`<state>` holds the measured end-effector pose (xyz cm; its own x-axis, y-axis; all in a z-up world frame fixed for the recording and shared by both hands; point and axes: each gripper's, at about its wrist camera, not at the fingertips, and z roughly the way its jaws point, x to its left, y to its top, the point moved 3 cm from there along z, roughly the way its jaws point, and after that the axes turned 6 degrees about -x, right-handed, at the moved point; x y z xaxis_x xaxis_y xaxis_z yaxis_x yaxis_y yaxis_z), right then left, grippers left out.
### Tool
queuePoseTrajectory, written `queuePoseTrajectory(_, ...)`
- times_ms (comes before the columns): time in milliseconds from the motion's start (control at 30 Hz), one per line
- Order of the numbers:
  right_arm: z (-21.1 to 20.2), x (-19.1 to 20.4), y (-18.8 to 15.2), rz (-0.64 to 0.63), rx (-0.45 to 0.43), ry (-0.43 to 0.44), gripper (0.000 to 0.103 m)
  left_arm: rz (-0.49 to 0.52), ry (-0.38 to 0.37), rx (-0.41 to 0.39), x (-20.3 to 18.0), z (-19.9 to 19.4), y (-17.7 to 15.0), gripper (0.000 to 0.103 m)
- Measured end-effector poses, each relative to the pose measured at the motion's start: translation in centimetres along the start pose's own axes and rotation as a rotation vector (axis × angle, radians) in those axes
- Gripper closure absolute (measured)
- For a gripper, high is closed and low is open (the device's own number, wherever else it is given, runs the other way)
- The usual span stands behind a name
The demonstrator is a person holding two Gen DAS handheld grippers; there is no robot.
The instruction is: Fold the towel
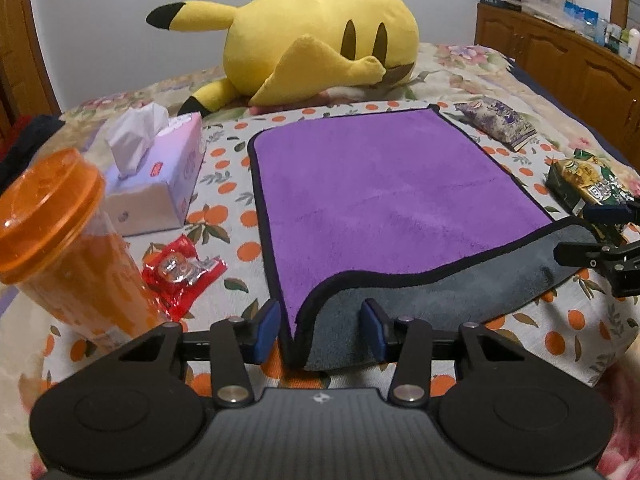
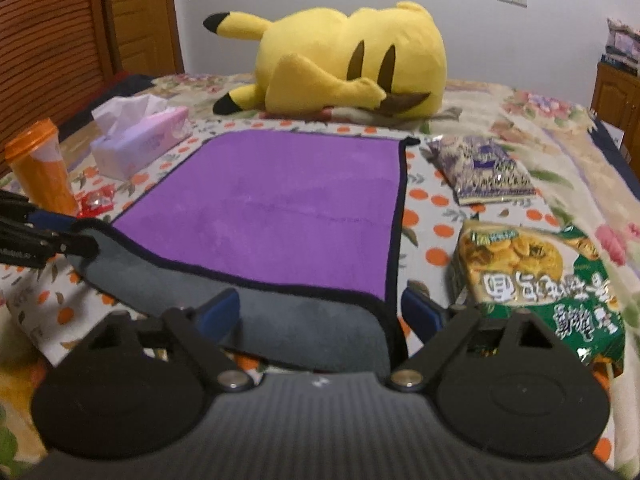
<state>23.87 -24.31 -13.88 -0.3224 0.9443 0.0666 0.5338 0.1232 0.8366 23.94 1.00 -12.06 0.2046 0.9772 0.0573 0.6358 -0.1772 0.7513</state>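
Note:
A purple towel (image 1: 380,192) with a black hem and grey underside lies flat on the orange-print cloth on the bed; it also shows in the right wrist view (image 2: 280,200). Its near edge is curled up, showing the grey side (image 1: 420,300). My left gripper (image 1: 320,330) is open, its blue pads on either side of the towel's near-left corner. My right gripper (image 2: 320,312) is open, its pads astride the near-right corner and grey edge (image 2: 304,320). Each gripper shows at the edge of the other's view.
An orange tumbler (image 1: 60,236), a tissue box (image 1: 160,176) and a red wrapper (image 1: 184,272) lie left of the towel. A purple snack packet (image 2: 484,168) and a green noodle packet (image 2: 536,276) lie to its right. A yellow plush toy (image 1: 320,40) lies behind it.

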Motion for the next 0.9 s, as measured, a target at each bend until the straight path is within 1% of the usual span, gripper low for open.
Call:
queuePoseTrajectory(33,0.1,0.0,-0.1,0.000,0.010,0.002,0.016,-0.002,0.000,0.004,0.0,0.1,-0.1,0.057)
queuePoseTrajectory(100,0.4,-0.2,-0.5,0.007,0.028,0.011,0.017,-0.008,-0.006,0.011,0.0,0.2,-0.3,0.064)
queuePoseTrajectory(133,0.5,-0.3,-0.6,0.011,0.038,0.013,0.019,-0.006,-0.007,0.016,0.0,0.3,-0.4,0.069)
queuePoseTrajectory(267,0.9,-0.9,-0.9,0.043,0.059,0.024,0.024,-0.008,0.005,0.038,-0.1,0.6,-0.9,0.075)
queuePoseTrajectory(400,0.8,-1.4,-0.8,0.066,0.067,0.037,0.028,-0.005,0.011,0.052,-0.1,0.8,-1.2,0.076)
queuePoseTrajectory(567,0.6,-2.1,-0.8,0.091,0.076,0.055,0.030,-0.016,0.009,0.060,0.1,0.8,-1.3,0.076)
queuePoseTrajectory(667,0.6,-2.5,-0.8,0.109,0.086,0.065,0.035,-0.017,0.009,0.060,0.1,0.8,-1.3,0.075)
queuePoseTrajectory(700,0.6,-2.7,-0.8,0.115,0.090,0.071,0.040,-0.017,0.009,0.059,0.1,0.8,-1.3,0.075)
queuePoseTrajectory(733,0.5,-2.8,-0.9,0.116,0.091,0.071,0.050,-0.016,0.009,0.059,0.1,0.8,-1.3,0.076)
queuePoseTrajectory(800,0.5,-3.0,-0.8,0.110,0.091,0.057,0.060,-0.016,0.008,0.057,0.1,0.8,-1.3,0.077)
queuePoseTrajectory(867,0.3,-3.2,-0.8,0.119,0.088,0.069,0.069,-0.013,0.016,0.043,0.1,0.7,-1.3,0.083)
queuePoseTrajectory(900,0.2,-3.3,-0.7,0.121,0.087,0.069,0.074,-0.009,0.018,0.041,0.0,0.6,-1.2,0.084)
